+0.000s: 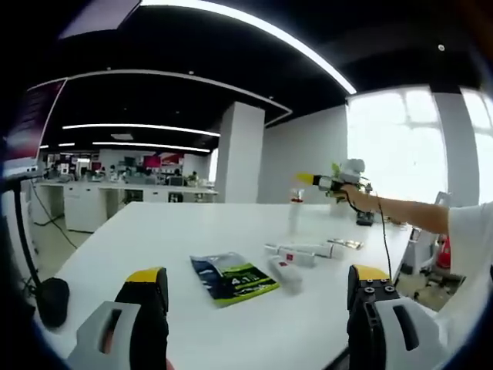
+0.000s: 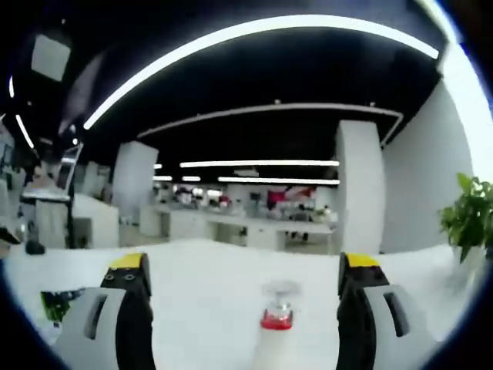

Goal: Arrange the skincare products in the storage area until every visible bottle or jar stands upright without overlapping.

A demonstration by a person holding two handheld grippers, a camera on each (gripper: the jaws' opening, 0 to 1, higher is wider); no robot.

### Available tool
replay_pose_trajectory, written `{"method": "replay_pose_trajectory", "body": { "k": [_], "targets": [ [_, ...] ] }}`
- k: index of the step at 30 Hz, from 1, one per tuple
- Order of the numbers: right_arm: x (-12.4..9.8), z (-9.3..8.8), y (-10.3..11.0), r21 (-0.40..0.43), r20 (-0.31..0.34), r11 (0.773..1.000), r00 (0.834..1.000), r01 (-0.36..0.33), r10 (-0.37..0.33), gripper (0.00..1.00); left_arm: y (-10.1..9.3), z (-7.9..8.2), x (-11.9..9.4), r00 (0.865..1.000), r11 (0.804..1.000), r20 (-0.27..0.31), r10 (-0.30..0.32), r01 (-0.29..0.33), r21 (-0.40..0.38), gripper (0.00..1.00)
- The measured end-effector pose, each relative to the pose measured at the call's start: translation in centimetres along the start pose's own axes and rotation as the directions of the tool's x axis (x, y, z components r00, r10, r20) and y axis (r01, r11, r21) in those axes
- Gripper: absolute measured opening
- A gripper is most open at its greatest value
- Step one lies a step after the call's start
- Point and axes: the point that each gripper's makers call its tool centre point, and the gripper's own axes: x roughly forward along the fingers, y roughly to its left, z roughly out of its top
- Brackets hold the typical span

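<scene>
Tongs [image 1: 258, 297] of the left hand are seen nearest in the left gripper view, their yellow-tipped jaws spread wide with nothing between them, held above the near part of the white bench [image 1: 123, 231]. Just beyond them a dark and green sachet [image 1: 233, 277] is laid flat on the bench. Beside it, to the right, a small white tube with a red mark [image 1: 286, 272] is lying on its side, and just behind that two more white tubes [image 1: 304, 251] are lying down, close together. A flat shiny packet [image 1: 347, 243] is placed a little further on. Past these, a white bottle with a red collar [image 1: 296, 216] is standing upright near the far edge of the bench. Above and to its right, the right tongs [image 1: 331, 181] are held out by a bare forearm [image 1: 404, 212]; from this view their gap cannot be judged.

In the right gripper view, the right tongs [image 2: 243, 297] are shown spread wide, and the upright bottle [image 2: 275, 331] is seen between the jaws but untouched by either, its clear cap blurred. The green sachet [image 2: 58, 302] is glimpsed at the left, behind the left jaw. A leafy plant [image 2: 468, 216] is seen further off at the right.
</scene>
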Motion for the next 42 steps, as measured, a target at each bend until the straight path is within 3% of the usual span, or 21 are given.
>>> {"method": "replay_pose_trajectory", "body": {
  "k": [5, 9, 13, 20, 22, 24, 25, 27, 28, 31, 32, 33, 35, 38, 39, 40, 41, 42],
  "targets": [
    [-1.1, 1.0, 2.9, 0.018, -0.04, 0.996, 0.995, -0.087, 0.087, 1.0, -0.3, -0.1, 0.1, 1.0, 1.0, -0.007, -0.009, 0.009, 0.006, 1.0],
    [-2.0, 0.3, 5.5, 0.079, -0.13, 0.984, 0.977, -0.162, 0.172, 1.0, -0.3, -0.1, 0.0, 1.0, 1.0, -0.008, -0.009, 0.009, 0.007, 1.0],
    [-2.5, -0.5, 6.8, 0.089, -0.184, 0.976, 0.96, -0.198, 0.212, 1.0, -0.1, 0.0, -0.1, 1.0, 1.0, -0.005, -0.005, 0.005, 0.008, 1.0],
    [-4.3, -3.5, 11.3, 0.171, -0.334, 0.934, 0.873, -0.315, 0.355, 1.0, 0.0, 0.0, -0.3, 1.0, 1.0, -0.01, -0.004, 0.004, 0.023, 1.0],
    [-5.0, -4.8, 12.2, 0.162, -0.397, 0.926, 0.836, -0.341, 0.378, 1.0, 0.0, -0.1, -0.3, 1.0, 1.0, -0.012, -0.002, 0.003, 0.022, 1.0],
    [-5.4, -5.7, 12.7, 0.168, -0.439, 0.923, 0.812, -0.346, 0.384, 0.99, 0.0, -0.2, -0.3, 1.0, 1.0, -0.016, -0.003, 0.003, 0.023, 1.0],
    [-5.8, -6.4, 13.3, 0.182, -0.466, 0.915, 0.787, -0.361, 0.404, 0.98, 0.0, -0.2, -0.3, 1.0, 1.0, -0.018, -0.003, 0.004, 0.024, 1.0],
    [-6.3, -7.5, 13.6, 0.187, -0.513, 0.912, 0.755, -0.366, 0.408, 0.94, 0.0, -0.2, -0.3, 1.0, 1.0, -0.02, -0.004, 0.005, 0.025, 1.0],
    [-6.3, -7.7, 13.7, 0.187, -0.522, 0.912, 0.749, -0.366, 0.408, 0.92, 0.0, -0.2, -0.3, 1.0, 1.0, -0.02, -0.004, 0.005, 0.025, 1.0],
    [-7.0, -10.5, 13.2, 0.162, -0.658, 0.928, 0.664, -0.335, 0.355, 0.89, -0.1, -0.2, -0.3, 1.0, 1.0, -0.021, -0.005, 0.006, 0.028, 1.0],
    [-7.2, -10.8, 13.2, 0.165, -0.672, 0.929, 0.652, -0.331, 0.351, 0.88, -0.1, -0.2, -0.3, 1.0, 0.999, -0.023, -0.005, 0.006, 0.032, 1.0],
    [-7.5, -11.8, 13.1, 0.183, -0.716, 0.936, 0.612, -0.3, 0.336, 0.87, -0.1, -0.2, -0.3, 1.0, 0.999, -0.024, -0.004, 0.005, 0.034, 1.0],
    [-8.1, -13.1, 13.3, 0.219, -0.762, 0.93, 0.543, -0.297, 0.353, 0.84, -0.1, -0.2, -0.3, 1.0, 0.999, -0.024, -0.005, 0.005, 0.032, 1.0],
    [-8.4, -14.2, 13.0, 0.21, -0.798, 0.942, 0.512, -0.26, 0.319, 0.81, 0.0, -0.2, -0.4, 1.0, 1.0, -0.023, -0.003, 0.004, 0.03, 1.0],
    [-8.8, -15.0, 12.8, 0.206, -0.825, 0.944, 0.473, -0.257, 0.309, 0.8, 0.0, -0.2, -0.4, 1.0, 1.0, -0.025, -0.003, 0.003, 0.03, 1.0],
    [-9.0, -15.3, 12.8, 0.205, -0.837, 0.945, 0.456, -0.254, 0.304, 0.8, 0.0, -0.3, -0.4, 1.0, 1.0, -0.026, -0.003, 0.004, 0.031, 1.0],
    [-8.9, -15.5, 12.9, 0.207, -0.836, 0.946, 0.457, -0.25, 0.304, 0.79, 0.0, -0.3, -0.4, 1.0, 1.0, -0.026, -0.003, 0.003, 0.031, 1.0],
    [-9.1, -15.9, 12.7, 0.208, -0.849, 0.951, 0.44, -0.229, 0.292, 0.77, 0.0, -0.2, -0.4, 1.0, 0.999, -0.025, -0.002, 0.003, 0.032, 1.0]
  ]
}}
